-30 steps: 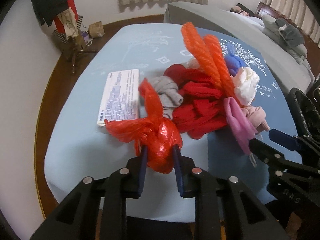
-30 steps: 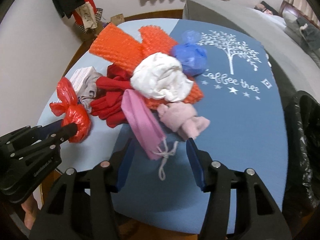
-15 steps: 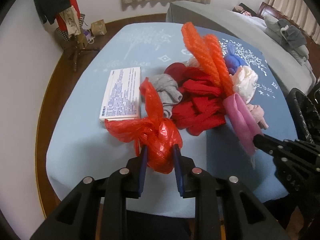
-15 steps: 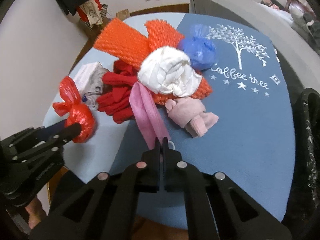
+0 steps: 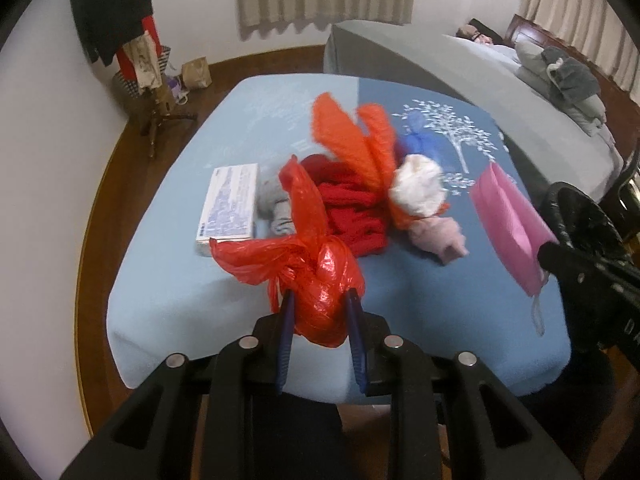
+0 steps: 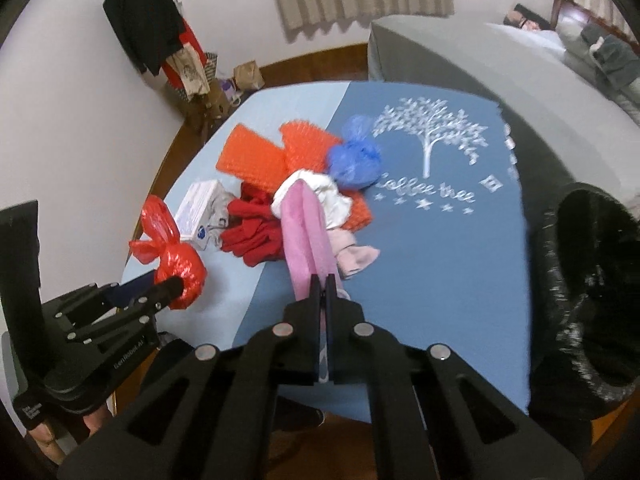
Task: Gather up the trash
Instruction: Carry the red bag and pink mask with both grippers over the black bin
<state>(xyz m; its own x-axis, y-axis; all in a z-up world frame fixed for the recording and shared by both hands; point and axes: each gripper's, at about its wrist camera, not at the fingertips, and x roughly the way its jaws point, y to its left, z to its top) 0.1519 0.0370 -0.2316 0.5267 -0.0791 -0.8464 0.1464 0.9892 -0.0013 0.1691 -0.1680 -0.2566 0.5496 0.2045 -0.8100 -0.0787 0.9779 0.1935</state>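
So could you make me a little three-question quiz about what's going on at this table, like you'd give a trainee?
1. True or false: the left tool is shut on the red plastic bag.
2. What does the right tool hold? A) the blue bag B) the pink face mask C) the white box
3. Fill in: the black-lined bin stands just off the table's ____ edge in the right wrist view.

Key:
1. True; the bag is squeezed between its fingers.
2. B; the pink face mask is pinched at its near end, while the blue bag and white box lie on the table.
3. Right.
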